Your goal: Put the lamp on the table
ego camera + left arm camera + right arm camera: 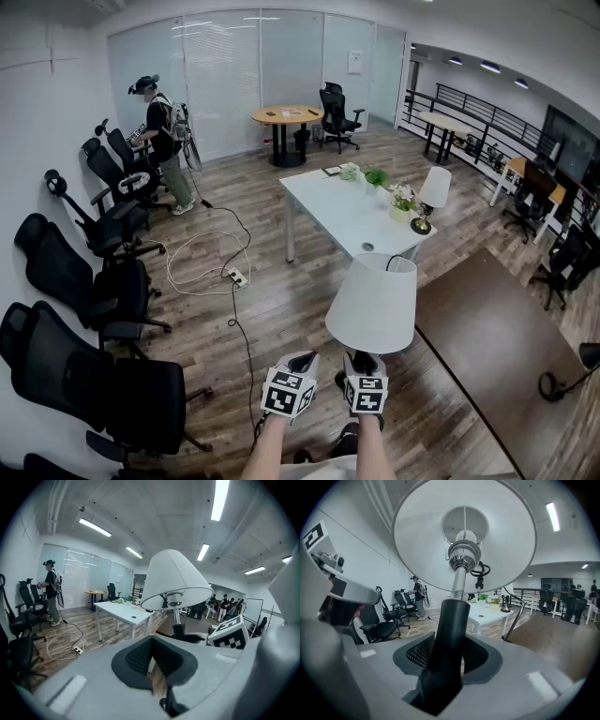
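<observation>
Nearest, at the bottom of the head view, two forearms hold two grey plastic grippers side by side, each with a cube of black-and-white square markers.

The right gripper [447,658] has its black mesh pads clamped, spread wide, on the smooth, round, dark stem of the lamp [373,302]. The stem stands tilted between the jaws. Its lower end drops out of sight below them, so the base cannot be made out.

The left gripper [154,660] holds nothing. Its jaws are drawn together to a thin seam, leaving only a small notch through which wooden floor shows. It sits just beside the right gripper, clear of the lamp.

Above the right gripper, the lamp's white cone-shaped shade hides most of its stem in the head view. From below, the shade's open underside shows a metal socket and thin wire spokes. The lamp is held in the air over wood-plank floor, near the closest corner of the table [328,220] and not on it.

The table is long, white and smooth. It carries small potted plants [376,176] and a second lamp [433,190] with a white shade.

Black mesh office chairs [103,375] line the left wall, the nearest cut off by the frame. A white cable [202,258] loops across the floor. Farthest off, a person [159,131] stands by frosted glass panels near a round wooden table [287,115].
</observation>
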A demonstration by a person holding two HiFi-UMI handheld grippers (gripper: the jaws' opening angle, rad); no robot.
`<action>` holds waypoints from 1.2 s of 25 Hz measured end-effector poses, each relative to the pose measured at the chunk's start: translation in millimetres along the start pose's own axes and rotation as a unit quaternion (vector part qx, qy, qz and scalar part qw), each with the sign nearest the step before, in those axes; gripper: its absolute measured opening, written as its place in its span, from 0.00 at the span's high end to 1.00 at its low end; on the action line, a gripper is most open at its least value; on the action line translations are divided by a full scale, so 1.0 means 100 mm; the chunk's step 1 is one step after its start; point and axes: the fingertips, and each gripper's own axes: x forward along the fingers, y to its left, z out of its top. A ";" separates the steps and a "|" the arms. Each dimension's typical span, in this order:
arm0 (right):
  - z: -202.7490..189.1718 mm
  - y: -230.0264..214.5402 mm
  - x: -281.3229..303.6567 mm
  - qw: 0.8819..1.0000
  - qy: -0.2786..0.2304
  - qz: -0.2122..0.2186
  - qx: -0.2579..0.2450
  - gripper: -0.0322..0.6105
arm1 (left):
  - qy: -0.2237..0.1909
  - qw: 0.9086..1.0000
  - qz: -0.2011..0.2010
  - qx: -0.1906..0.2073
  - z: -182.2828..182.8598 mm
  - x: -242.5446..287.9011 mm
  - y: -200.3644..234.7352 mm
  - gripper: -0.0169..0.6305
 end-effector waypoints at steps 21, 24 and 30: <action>0.53 -0.20 1.16 0.999 -0.028 0.034 0.012 0.64 | 0.001 1.000 0.015 0.006 0.52 0.91 0.77 0.97; 0.74 -0.32 1.48 0.999 -0.034 0.036 0.011 0.64 | 0.000 1.000 0.020 0.005 0.71 1.15 0.97 0.97; 1.16 -0.46 2.09 0.998 -0.044 0.049 0.015 0.64 | 0.000 0.999 0.036 0.000 1.07 1.54 1.41 0.97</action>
